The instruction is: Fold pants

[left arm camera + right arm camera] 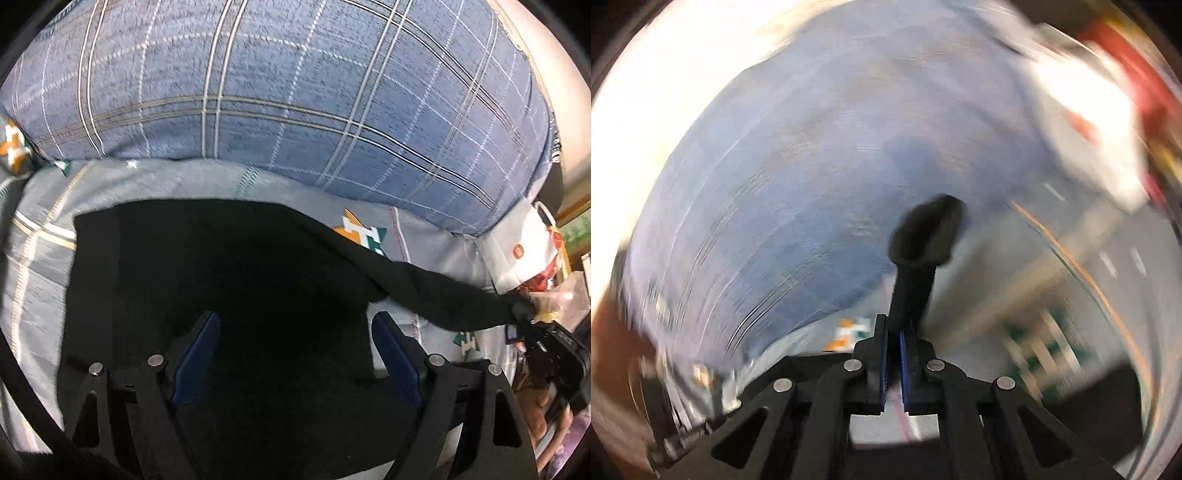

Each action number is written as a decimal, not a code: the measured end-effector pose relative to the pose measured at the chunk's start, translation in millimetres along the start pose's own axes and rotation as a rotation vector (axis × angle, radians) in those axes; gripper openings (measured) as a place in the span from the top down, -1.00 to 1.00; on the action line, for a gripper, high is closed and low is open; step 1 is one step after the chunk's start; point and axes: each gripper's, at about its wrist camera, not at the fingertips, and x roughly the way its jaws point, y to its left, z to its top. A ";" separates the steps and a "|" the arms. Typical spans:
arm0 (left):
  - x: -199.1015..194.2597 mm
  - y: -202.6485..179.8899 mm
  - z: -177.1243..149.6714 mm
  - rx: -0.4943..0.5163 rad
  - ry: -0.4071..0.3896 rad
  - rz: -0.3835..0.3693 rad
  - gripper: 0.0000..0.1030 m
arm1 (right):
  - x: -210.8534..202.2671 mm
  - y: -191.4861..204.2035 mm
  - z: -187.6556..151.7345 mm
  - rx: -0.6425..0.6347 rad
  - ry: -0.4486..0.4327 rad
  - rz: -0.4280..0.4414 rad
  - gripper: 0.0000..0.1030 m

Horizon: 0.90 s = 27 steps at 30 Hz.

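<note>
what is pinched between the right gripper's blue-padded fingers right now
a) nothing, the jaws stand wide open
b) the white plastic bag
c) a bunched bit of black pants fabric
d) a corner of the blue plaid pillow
c: in the right wrist view the right gripper has its jaws closed on a bunched strip of the black fabric pants, which sticks out past the fingertips.

Both wrist views look steeply down, close over the grey patterned bedsheet (44, 236); both share the blue plaid quilt (295, 92) along its far edge.
</note>
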 end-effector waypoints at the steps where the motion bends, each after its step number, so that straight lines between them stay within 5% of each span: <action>1: 0.4 -0.7 -1.7 -0.006 0.006 -0.003 -0.64 | -1.2 -13.3 4.7 0.061 0.004 0.015 0.89; 4: 8.1 -10.8 5.2 0.000 -0.010 0.031 -0.64 | -11.6 -38.0 16.4 0.180 -0.057 0.000 0.89; 14: 74.0 -30.7 70.3 -0.172 0.086 -0.002 -0.64 | 3.1 -45.5 16.3 0.244 0.046 0.078 0.89; 19: 104.0 -35.3 83.8 -0.258 0.147 0.057 -0.64 | 9.2 -59.6 16.2 0.291 0.097 0.095 0.89; 21: 110.2 -38.1 84.0 -0.267 0.145 0.161 -0.39 | 6.9 -59.6 16.6 0.291 0.097 0.105 0.89; 23: 115.7 -34.4 83.7 -0.297 0.164 0.259 0.67 | 4.9 -60.6 17.5 0.290 0.096 0.109 0.89; 27: 87.6 -7.0 75.9 -0.426 0.095 0.133 0.85 | 11.4 -73.6 25.8 0.309 0.104 0.118 0.89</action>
